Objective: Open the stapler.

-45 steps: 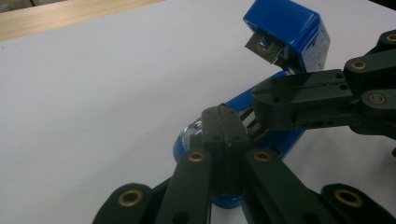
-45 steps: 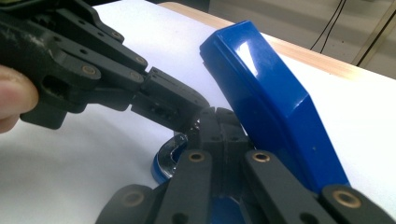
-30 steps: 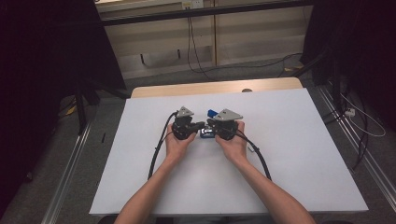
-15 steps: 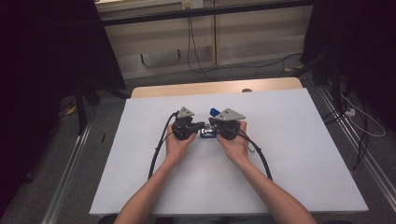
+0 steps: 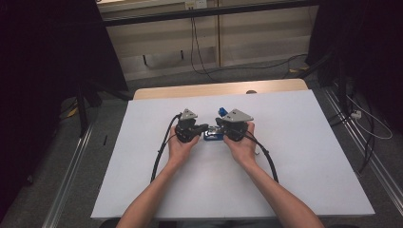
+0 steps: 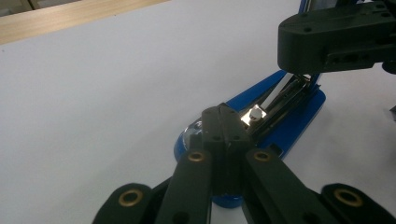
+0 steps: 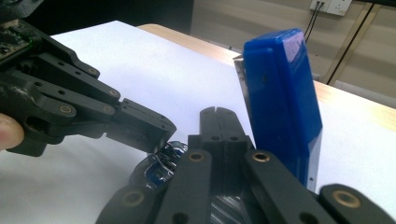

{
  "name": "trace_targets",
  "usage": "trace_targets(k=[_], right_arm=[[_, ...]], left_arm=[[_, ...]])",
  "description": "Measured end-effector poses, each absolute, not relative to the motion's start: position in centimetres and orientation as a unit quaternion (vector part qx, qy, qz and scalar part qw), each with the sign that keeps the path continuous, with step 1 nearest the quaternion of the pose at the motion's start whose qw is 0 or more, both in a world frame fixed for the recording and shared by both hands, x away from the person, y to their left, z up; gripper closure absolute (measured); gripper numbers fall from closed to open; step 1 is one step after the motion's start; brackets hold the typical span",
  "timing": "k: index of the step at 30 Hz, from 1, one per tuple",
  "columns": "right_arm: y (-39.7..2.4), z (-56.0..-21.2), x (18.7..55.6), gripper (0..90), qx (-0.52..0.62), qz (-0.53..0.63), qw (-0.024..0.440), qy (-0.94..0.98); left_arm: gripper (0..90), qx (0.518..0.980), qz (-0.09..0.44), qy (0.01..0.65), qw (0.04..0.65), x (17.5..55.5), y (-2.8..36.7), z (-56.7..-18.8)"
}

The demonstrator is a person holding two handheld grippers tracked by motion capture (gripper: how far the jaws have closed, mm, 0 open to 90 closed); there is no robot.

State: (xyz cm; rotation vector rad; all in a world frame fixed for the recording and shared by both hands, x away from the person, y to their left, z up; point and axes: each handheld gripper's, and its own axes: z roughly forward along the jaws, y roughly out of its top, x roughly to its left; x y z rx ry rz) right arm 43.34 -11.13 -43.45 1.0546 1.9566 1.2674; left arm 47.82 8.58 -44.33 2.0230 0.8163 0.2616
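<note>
A blue stapler (image 5: 212, 137) lies opened at the middle of the white table (image 5: 294, 156). Its blue top cover (image 7: 282, 98) stands raised nearly upright, and its metal magazine (image 6: 283, 96) is exposed above the base (image 6: 299, 122). My left gripper (image 6: 219, 122) is shut, its tip resting over the front end of the stapler base. My right gripper (image 7: 216, 117) is shut too, its tip low beside the raised cover. In the high view the left gripper (image 5: 203, 127) and right gripper (image 5: 218, 127) point at each other, tips nearly meeting over the stapler.
A wooden strip (image 5: 214, 89) borders the table's far edge. Black cables (image 5: 159, 154) trail from both grippers toward the person. Dark stands and floor cables (image 5: 366, 118) flank the table.
</note>
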Motion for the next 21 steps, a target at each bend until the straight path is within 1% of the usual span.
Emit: trace_targets(k=[21], right_arm=[[-12.5, -42.8, 43.2, 90.0, 0.400, 0.473, 0.300, 0.725]], left_arm=[[90.0, 0.820, 0.108, 0.328, 0.455, 47.8, 8.6, -44.4]])
